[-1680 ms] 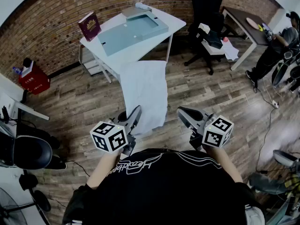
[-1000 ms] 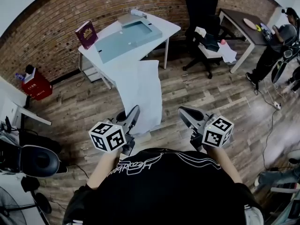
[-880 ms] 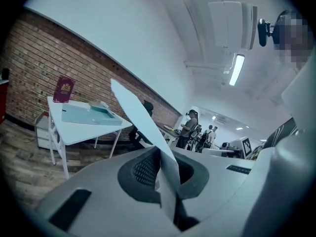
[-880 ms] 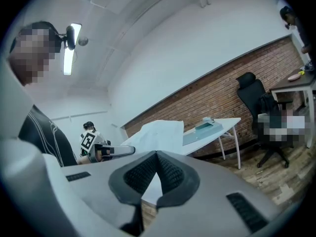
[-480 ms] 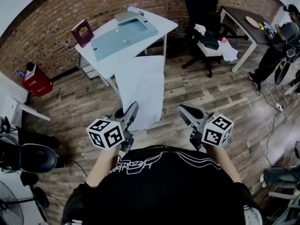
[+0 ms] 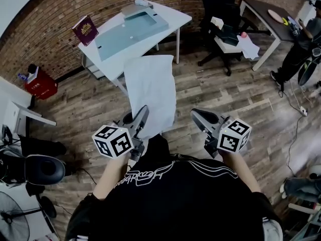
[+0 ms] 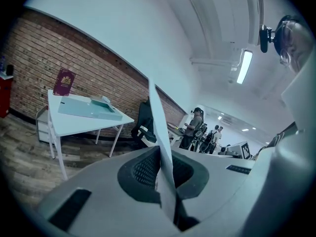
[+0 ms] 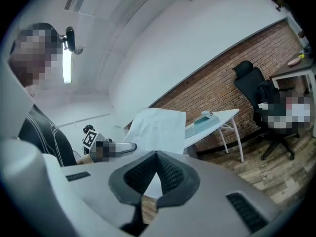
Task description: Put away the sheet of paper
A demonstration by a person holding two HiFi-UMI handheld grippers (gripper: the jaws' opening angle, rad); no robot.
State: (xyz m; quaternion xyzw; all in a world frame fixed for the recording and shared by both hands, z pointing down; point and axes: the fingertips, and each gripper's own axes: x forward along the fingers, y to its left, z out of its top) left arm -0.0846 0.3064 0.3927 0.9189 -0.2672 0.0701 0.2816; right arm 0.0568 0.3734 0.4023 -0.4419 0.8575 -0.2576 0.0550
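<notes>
A white sheet of paper [image 6: 150, 89] hangs out in front of me, over the wooden floor, its far edge close to the white table [image 6: 173, 24]. My left gripper [image 6: 143, 113] is shut on the sheet's near edge; in the left gripper view the paper [image 7: 159, 127] stands edge-on between the pads of that gripper [image 7: 161, 151]. My right gripper [image 6: 197, 116] is held to the right of the sheet, apart from it, jaws shut and empty. The right gripper view shows its closed tips [image 8: 157, 153] with the paper [image 8: 159, 126] beyond them.
On the table lie a pale blue tray [image 6: 134, 30] and a dark red book [image 6: 84, 29]. A red bin [image 6: 39, 84] stands at the left. Black office chairs [image 6: 220, 6], a dark desk [image 6: 263, 11] and a person [image 6: 301, 36] are to the right.
I have come closer to the table. The sheet, still in the left gripper, now reaches nearer the table's front edge. The right gripper has kept its place beside it.
</notes>
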